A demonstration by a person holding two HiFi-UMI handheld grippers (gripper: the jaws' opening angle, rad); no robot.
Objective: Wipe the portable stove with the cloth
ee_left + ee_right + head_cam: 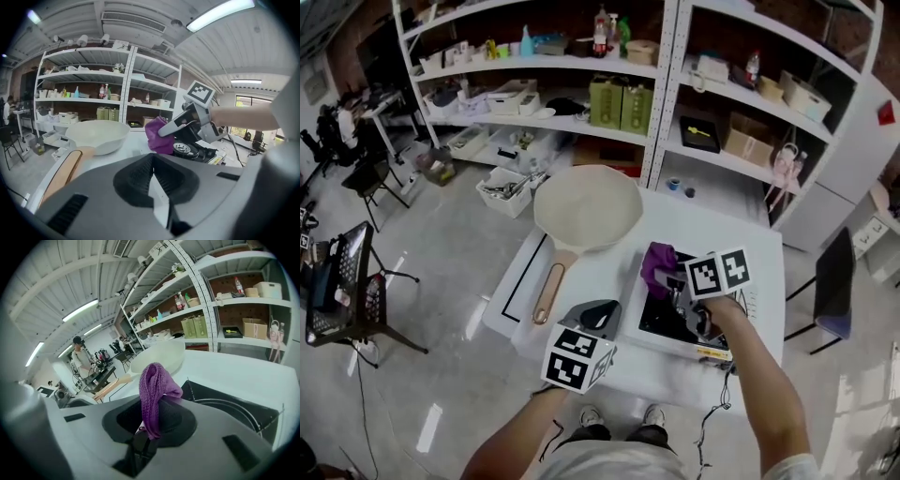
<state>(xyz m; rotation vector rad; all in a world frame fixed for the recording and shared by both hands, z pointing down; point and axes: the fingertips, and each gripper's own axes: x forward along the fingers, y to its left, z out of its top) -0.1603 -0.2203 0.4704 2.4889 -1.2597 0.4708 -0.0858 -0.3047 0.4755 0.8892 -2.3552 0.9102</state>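
White table [600, 272] is carrying the portable stove [656, 317], partly hidden behind the right gripper [673, 284], which is clamping the purple cloth [658, 264] above it. Left gripper [602, 312] is hovering nearby, clenched, empty.

A white frying pan [587, 208] is set at the far left corner of the white desk [750, 239], its wooden handle [548, 289] pointed toward the near edge. Crowded shelving [670, 66] is seen beyond the far edge.

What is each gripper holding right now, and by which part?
The right gripper pinches the purple cloth by one bunched end; the left gripper holds nothing.
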